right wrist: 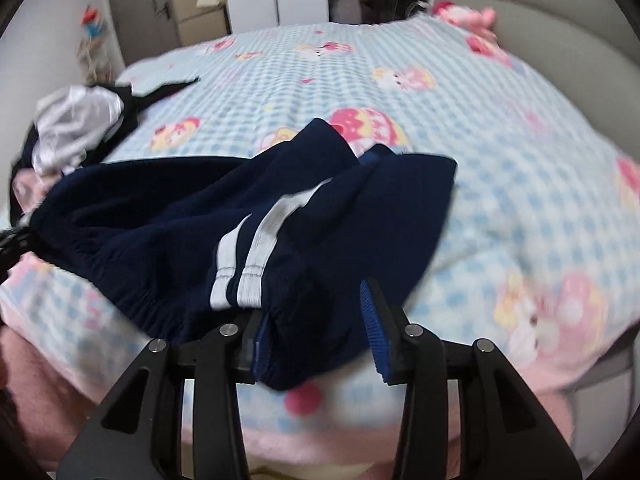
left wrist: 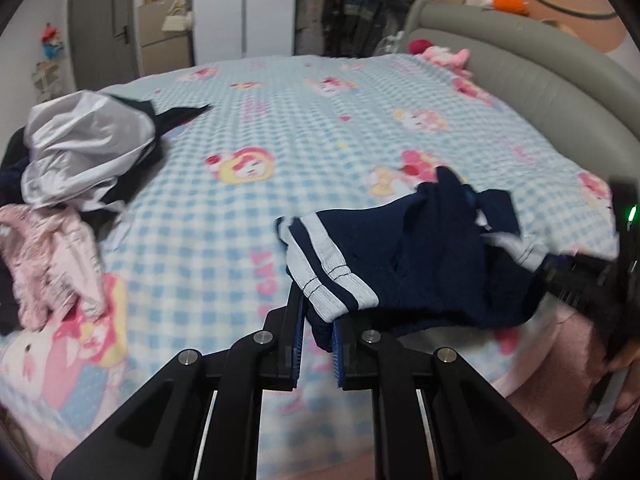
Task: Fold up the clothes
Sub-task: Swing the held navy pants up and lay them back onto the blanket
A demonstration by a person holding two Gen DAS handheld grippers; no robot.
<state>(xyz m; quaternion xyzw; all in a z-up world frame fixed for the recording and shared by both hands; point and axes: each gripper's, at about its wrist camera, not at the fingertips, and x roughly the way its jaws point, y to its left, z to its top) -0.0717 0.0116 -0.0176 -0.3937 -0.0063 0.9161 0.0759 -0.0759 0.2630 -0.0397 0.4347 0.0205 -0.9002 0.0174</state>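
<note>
Navy shorts (left wrist: 420, 272) with two white side stripes hang just above the checked blue bedsheet (left wrist: 280, 128), stretched between the two grippers. My left gripper (left wrist: 318, 312) is shut on the striped end of the waistband. In the right wrist view the shorts (right wrist: 160, 232) bunch toward the left. Their elastic hem lies between the fingers of my right gripper (right wrist: 314, 300) against the left pad. The right pad (right wrist: 374, 320) stands apart from the cloth with its blue ribs bare. The right gripper's dark body (left wrist: 580, 284) shows at the far right of the left wrist view.
A heap of clothes lies at the bed's left edge: a silver-grey garment (left wrist: 80, 148) on dark ones and a pink one (left wrist: 52, 260). A grey padded headboard (left wrist: 540, 80) curves along the right, with pink plush toys (left wrist: 444, 56) at the far corner. Wardrobes and a door stand behind.
</note>
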